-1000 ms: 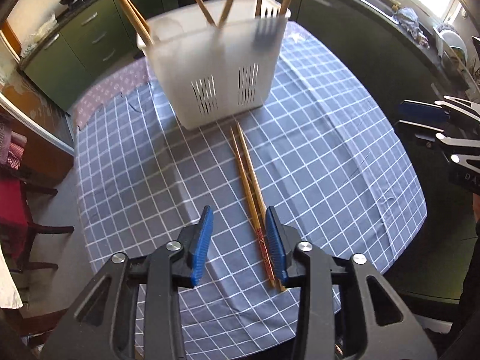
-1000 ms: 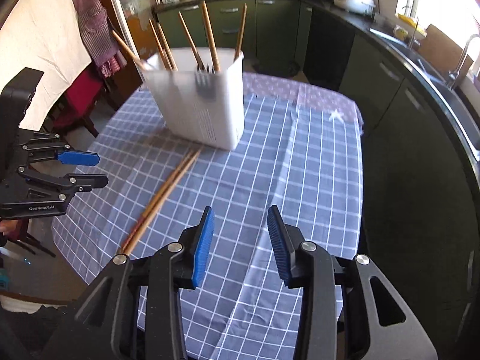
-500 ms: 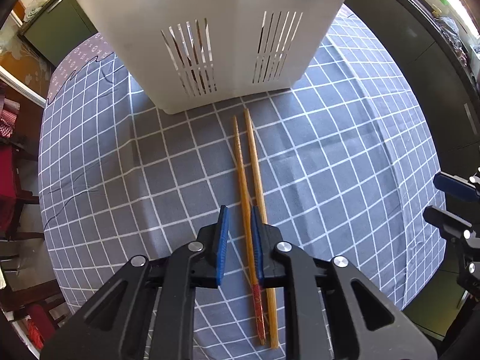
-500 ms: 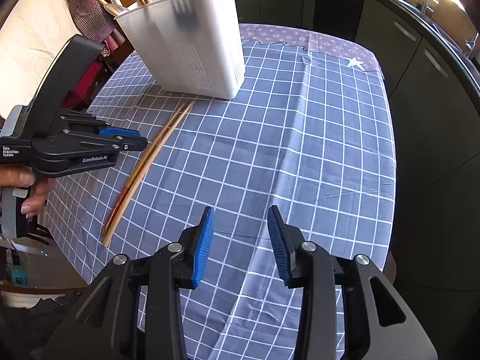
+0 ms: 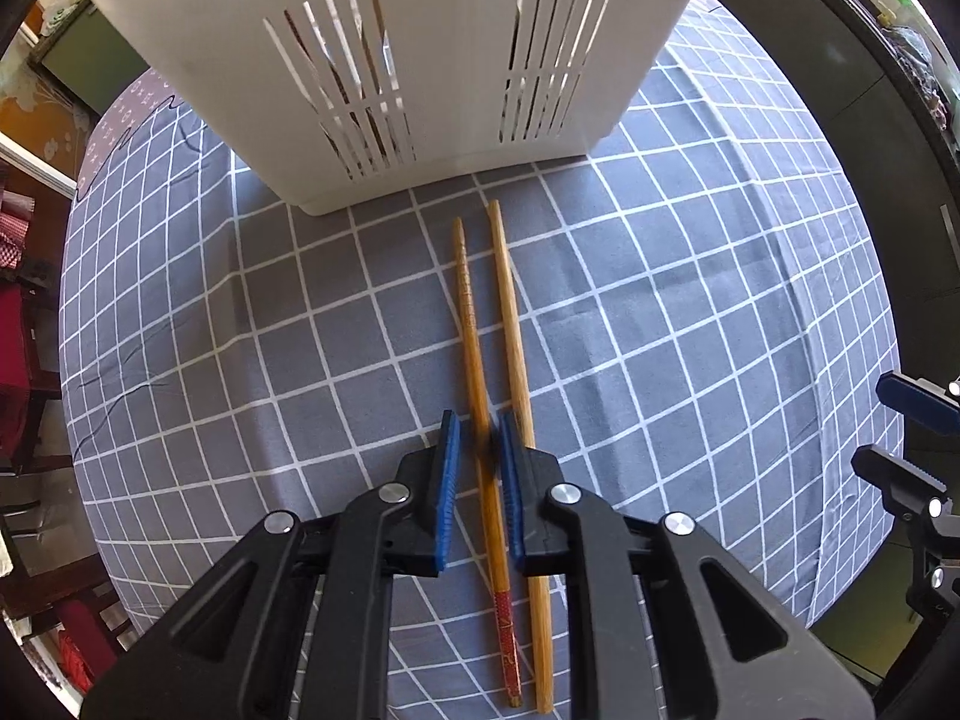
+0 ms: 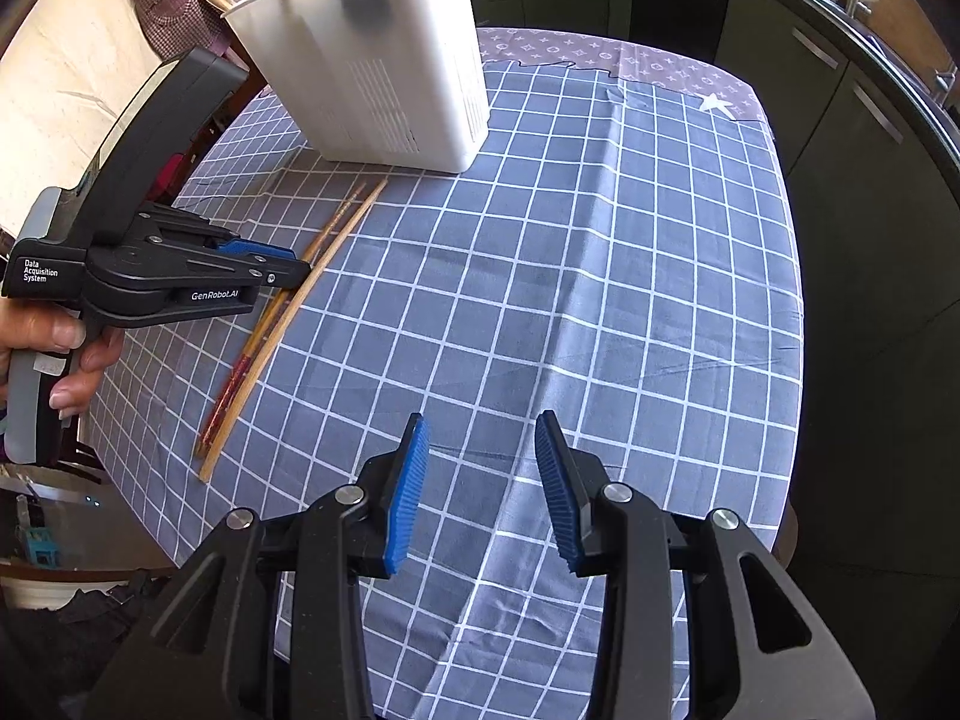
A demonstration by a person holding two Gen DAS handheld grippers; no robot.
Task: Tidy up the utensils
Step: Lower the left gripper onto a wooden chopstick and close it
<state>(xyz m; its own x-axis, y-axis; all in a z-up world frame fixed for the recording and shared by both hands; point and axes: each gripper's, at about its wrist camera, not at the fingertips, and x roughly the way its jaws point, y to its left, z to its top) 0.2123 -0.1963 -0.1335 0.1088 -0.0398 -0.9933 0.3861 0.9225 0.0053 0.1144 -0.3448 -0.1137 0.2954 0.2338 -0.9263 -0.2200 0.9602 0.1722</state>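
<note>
Now the left tool (image 5: 479, 450) is low over the desk (image 5: 690, 312), and its two blue pads stand on either side of the darker chopstick (image 5: 474, 348), the one with a red end. The pads are narrowed around it, but I cannot tell if they already press it; a little gap seems to remain on the left side. The paler chopstick (image 5: 516, 348) lies just beside the darker one, outside the right pad and touching or almost touching it. Both sticks point toward the white holder (image 5: 420, 48), with their thin tips near its base. The right tool (image 6: 480, 474) is released, holds nothing, and hovers well apart from the holder.

The risk, as I judge it, is in the closing. The right pad can push the paler stick and roll it away across the checked cloth (image 6: 600, 252). Also, the grip falls near the thick half, so the long thin end may droop when lifted and strike the holder wall instead of entering the top.
</note>
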